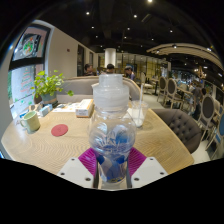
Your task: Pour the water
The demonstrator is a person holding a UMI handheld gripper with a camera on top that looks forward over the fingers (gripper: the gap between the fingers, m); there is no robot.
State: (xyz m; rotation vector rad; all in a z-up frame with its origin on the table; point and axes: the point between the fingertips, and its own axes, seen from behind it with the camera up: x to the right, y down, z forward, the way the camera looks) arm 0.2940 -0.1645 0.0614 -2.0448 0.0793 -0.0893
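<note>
the tool (112,172) grips a clear bottle (112,125) upright between its pads, above the worktop (40,145). a glass (136,112) stands just beyond. move over it, then tilt slowly, mouth above the rim.

Gripper (112,165) raised level, pointing forward. Two fingers visible at base of view, white housings either side, magenta pads (90,160) facing inward. Both pads pressed against water bottle (112,125), held upright between them.
</note>
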